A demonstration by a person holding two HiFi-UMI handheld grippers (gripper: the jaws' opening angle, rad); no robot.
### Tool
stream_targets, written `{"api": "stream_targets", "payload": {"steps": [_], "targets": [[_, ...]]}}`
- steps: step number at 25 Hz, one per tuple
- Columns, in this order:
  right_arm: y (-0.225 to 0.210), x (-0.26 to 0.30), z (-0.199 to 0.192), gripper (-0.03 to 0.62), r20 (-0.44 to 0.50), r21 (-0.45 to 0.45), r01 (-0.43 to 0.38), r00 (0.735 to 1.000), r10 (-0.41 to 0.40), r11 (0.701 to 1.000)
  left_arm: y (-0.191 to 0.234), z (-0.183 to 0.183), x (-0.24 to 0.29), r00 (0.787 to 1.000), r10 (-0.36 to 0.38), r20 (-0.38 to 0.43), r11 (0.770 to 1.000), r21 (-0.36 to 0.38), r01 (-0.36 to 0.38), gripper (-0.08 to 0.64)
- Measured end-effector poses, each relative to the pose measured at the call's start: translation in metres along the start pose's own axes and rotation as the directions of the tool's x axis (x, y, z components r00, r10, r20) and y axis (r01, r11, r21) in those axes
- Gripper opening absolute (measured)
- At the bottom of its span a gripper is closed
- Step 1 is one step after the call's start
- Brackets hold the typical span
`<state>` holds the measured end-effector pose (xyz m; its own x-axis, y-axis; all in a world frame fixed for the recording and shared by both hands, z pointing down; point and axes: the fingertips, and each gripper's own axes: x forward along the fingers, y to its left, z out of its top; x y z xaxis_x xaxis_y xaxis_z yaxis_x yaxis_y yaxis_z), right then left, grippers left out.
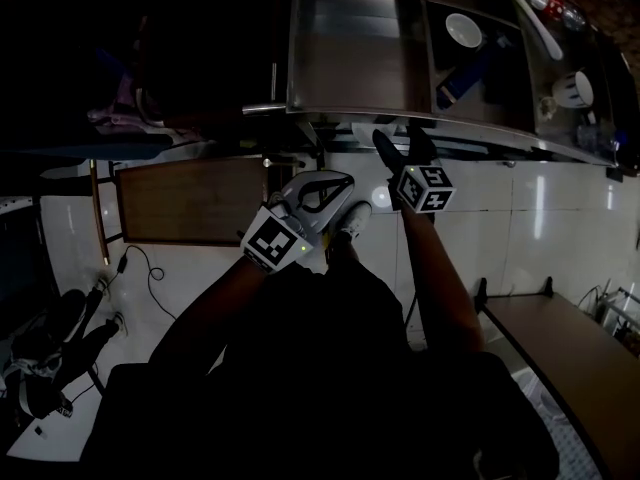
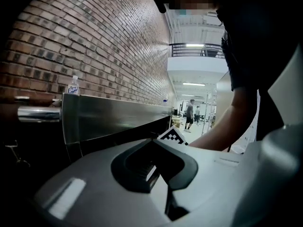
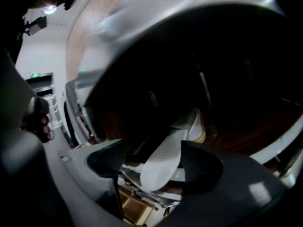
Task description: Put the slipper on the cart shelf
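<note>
A white slipper [image 3: 166,163] lies sole-up on a dark lower shelf of the steel cart [image 1: 350,68], as seen in the right gripper view. My right gripper [image 3: 150,159] stands wide open, and the slipper shows in the gap between its black pads, pressed by neither. From the head camera, the right gripper [image 1: 402,148] points in under the cart's edge, where the slipper is hidden in shadow. My left gripper [image 1: 318,196] hangs beside it to the left, shut and holding nothing. It is level with the cart's top rail [image 2: 118,117].
The cart top holds a white bowl [image 1: 463,30] and a cup [image 1: 575,88], with a steel handle [image 1: 262,109] at its left. A wooden board [image 1: 190,200] stands to the left and a bench [image 1: 570,358] to the right. A brick wall [image 2: 94,46] runs behind the cart.
</note>
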<state>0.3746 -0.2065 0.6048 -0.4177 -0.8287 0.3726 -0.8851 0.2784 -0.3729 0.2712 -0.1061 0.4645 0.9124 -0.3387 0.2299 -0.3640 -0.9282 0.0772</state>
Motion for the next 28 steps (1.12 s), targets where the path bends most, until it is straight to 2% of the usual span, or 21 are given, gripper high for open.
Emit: {"api": "stream_targets", "payload": {"steps": [3,6,7,10,15,19,23,28], "targets": [[0.029,-0.022,0.002,0.354,-0.012,-0.041,-0.087,0.996,0.087,0.995,-0.002,0.004,-0.011,1.000,0.021,0.012,1.000,-0.008,-0.021,0.000],[0.068,-0.047,0.003,0.340,-0.028,-0.097,-0.188,0.982,0.186,0.977,-0.004,0.013,-0.027,0.998,0.056,0.024,0.998,-0.019,-0.056,0.000],[0.082,-0.055,0.004,0.313,-0.032,-0.122,-0.223,0.975,0.221,0.967,-0.005,0.015,-0.032,0.997,0.068,0.027,0.997,-0.035,-0.067,0.000],[0.124,-0.072,0.012,0.171,-0.027,-0.186,-0.322,0.946,0.323,0.928,-0.006,0.012,-0.050,0.994,0.106,0.033,0.994,-0.037,-0.104,0.000],[0.184,-0.086,0.021,0.002,-0.006,-0.208,-0.463,0.881,0.472,0.861,-0.013,0.008,-0.075,0.988,0.151,0.036,0.988,-0.048,-0.149,0.000],[0.233,-0.093,0.014,0.000,-0.062,-0.252,-0.538,0.839,0.541,0.804,-0.010,0.007,-0.105,0.980,0.195,0.031,0.979,-0.071,-0.193,0.000],[0.274,-0.096,0.011,0.000,-0.093,-0.293,-0.569,0.817,0.569,0.769,-0.002,0.000,-0.137,0.971,0.231,0.061,0.972,-0.063,-0.228,0.000],[0.340,-0.083,0.001,0.002,-0.106,-0.272,-0.564,0.823,0.558,0.780,0.008,-0.018,-0.202,0.969,0.232,0.085,0.972,-0.068,-0.227,0.000]]}}
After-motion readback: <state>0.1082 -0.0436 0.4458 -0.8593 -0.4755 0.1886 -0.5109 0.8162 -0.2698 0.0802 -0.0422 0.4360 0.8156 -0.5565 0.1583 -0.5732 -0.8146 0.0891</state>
